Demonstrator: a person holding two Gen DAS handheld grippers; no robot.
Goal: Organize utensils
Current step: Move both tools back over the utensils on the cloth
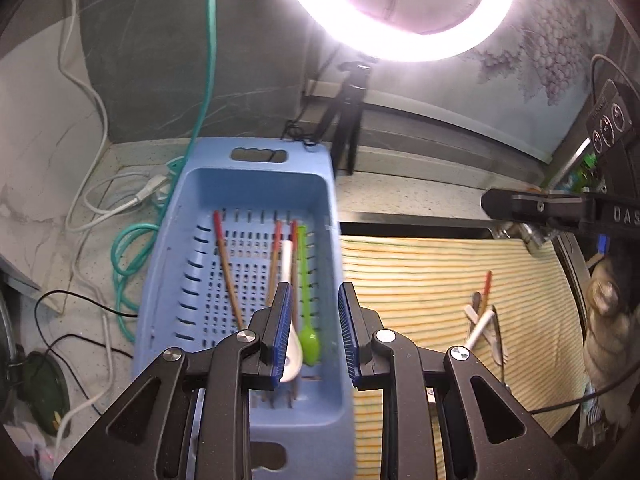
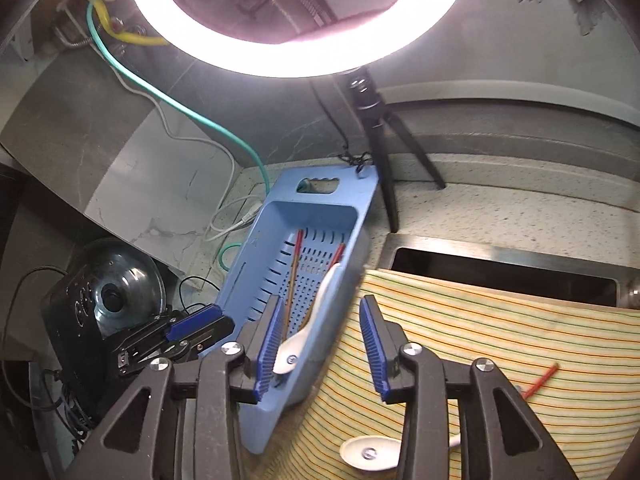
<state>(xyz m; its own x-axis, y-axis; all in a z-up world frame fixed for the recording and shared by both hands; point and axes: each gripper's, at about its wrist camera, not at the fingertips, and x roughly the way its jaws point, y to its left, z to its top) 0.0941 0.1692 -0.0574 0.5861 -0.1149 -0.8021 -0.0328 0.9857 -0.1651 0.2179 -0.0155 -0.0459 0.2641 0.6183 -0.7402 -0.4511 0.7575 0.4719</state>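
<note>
A blue slotted basket (image 1: 192, 216) (image 2: 256, 240) holds red-tipped chopsticks (image 1: 228, 276) (image 2: 294, 268), a white spoon (image 1: 287, 268) (image 2: 326, 286) and a green spoon (image 1: 309, 336). My left gripper (image 1: 314, 316) is open and empty above the basket's near end. My right gripper (image 2: 324, 336) is open and empty over the basket's right rim. On the striped cloth (image 1: 420, 280) (image 2: 480, 320) lie a white spoon (image 1: 478, 326) (image 2: 370, 454), a red-tipped chopstick (image 1: 485, 290) (image 2: 542, 378) and other utensils (image 1: 498, 340). The right gripper also shows in the left wrist view (image 1: 532, 206), the left in the right wrist view (image 2: 192, 322).
A lit ring light on a black tripod (image 1: 348, 120) (image 2: 380, 132) stands behind the basket. Teal and white cables (image 1: 120, 248) lie left of it on the counter. A sink opening (image 2: 500, 276) is behind the cloth. A black appliance with a glass lid (image 2: 108, 296) sits far left.
</note>
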